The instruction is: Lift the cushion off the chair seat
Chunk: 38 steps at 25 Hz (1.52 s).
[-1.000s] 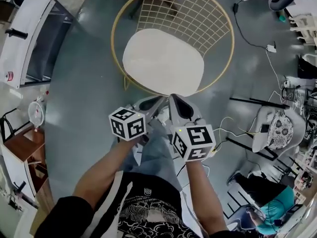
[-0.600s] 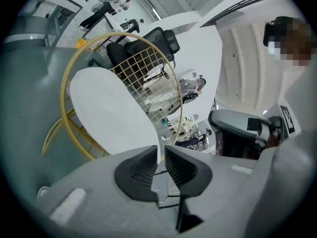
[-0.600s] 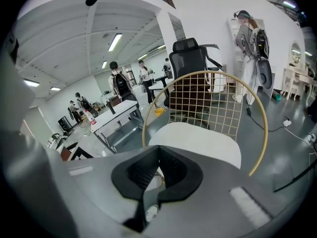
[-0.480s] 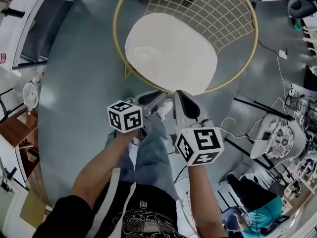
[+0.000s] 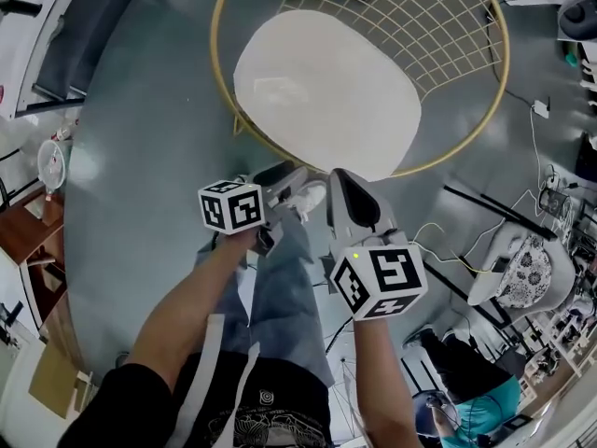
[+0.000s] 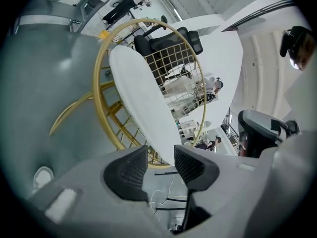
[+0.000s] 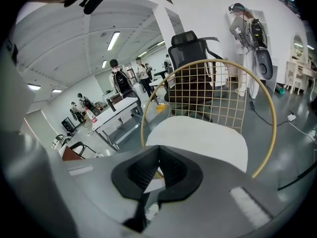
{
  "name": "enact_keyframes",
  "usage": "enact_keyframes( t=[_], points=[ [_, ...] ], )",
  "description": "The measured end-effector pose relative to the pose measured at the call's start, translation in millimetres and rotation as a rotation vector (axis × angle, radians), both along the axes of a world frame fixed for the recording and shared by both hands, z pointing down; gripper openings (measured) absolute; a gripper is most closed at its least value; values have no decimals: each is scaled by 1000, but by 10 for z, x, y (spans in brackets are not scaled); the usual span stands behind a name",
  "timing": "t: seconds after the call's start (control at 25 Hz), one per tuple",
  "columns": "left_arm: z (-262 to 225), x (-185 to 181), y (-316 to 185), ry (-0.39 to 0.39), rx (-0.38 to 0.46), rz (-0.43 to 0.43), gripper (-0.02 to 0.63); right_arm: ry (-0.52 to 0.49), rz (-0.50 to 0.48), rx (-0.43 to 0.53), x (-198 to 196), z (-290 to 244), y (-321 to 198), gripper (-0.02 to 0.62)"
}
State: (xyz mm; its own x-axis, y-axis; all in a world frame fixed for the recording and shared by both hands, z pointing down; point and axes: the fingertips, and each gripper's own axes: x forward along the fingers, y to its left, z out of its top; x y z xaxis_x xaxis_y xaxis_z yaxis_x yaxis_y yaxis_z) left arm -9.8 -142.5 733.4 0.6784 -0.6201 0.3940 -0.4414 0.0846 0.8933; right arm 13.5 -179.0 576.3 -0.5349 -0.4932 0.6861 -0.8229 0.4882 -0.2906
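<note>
A white oval cushion (image 5: 325, 90) lies on the seat of a round gold wire chair (image 5: 220, 35). Both grippers hover just short of the chair's near rim, above the person's legs. My left gripper (image 5: 287, 183) is at the left, and its jaws are opening. In the left gripper view, the left gripper (image 6: 161, 155) has a gap between its pads, and the cushion (image 6: 141, 95) shows edge-on beyond it, untouched. My right gripper (image 5: 341, 183) points at the cushion's near edge. In the right gripper view, the right gripper (image 7: 159, 151) is shut and empty, with the cushion (image 7: 205, 138) ahead.
Jeans-clad legs (image 5: 284, 287) and a white shoe (image 5: 308, 197) are below the grippers. Cables (image 5: 448, 241) and a patterned chair (image 5: 522, 259) lie at the right. A small white fan (image 5: 51, 161) stands at the left. A black office chair (image 7: 190, 48) and several people stand behind.
The chair and cushion have grown larger and nearer in the head view. Both grippers have dropped towards the chair's front rim. The left gripper has rolled and its jaws have parted.
</note>
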Motion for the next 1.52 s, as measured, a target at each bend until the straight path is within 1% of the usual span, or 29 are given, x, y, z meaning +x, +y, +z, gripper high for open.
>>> enact_keyframes(
  t=[0.04,0.24,0.28,0.36,0.56,0.72,0.76,0.84,0.96,1.04,1.16,1.32,1.52],
  points=[
    [39,7,-2,11,-10,-9,180,1,-7,-2,1,14,9,0],
    [155,-9,-83,50,-21,-54,193,11,-18,-19,61,94,20,0],
    [165,-6,-113,61,-20,-62,215,14,-20,-24,78,114,20,0],
    [177,0,-172,74,-17,-78,218,21,-24,-33,111,148,24,0],
    [219,-22,-293,73,-17,-120,218,27,-38,-43,166,182,31,0],
    [211,-37,-401,103,-13,-160,216,33,-46,-52,214,220,19,0],
    [204,-24,-419,115,-12,-164,213,35,-48,-54,224,227,15,0],
    [178,15,-438,152,-20,-176,177,37,-53,-57,242,237,8,0],
    [150,15,-458,190,-37,-209,86,38,-58,-59,261,243,-5,0],
    [128,9,-459,202,-43,-219,66,37,-60,-59,275,239,-11,0],
    [51,9,-469,205,-43,-218,51,36,-62,-57,286,223,-19,0],
    [-91,-26,-435,208,-30,-217,46,31,-53,-48,268,179,-5,0],
    [-390,27,-545,202,-15,-218,41,21,-36,-18,334,-45,-127,0]
  ],
)
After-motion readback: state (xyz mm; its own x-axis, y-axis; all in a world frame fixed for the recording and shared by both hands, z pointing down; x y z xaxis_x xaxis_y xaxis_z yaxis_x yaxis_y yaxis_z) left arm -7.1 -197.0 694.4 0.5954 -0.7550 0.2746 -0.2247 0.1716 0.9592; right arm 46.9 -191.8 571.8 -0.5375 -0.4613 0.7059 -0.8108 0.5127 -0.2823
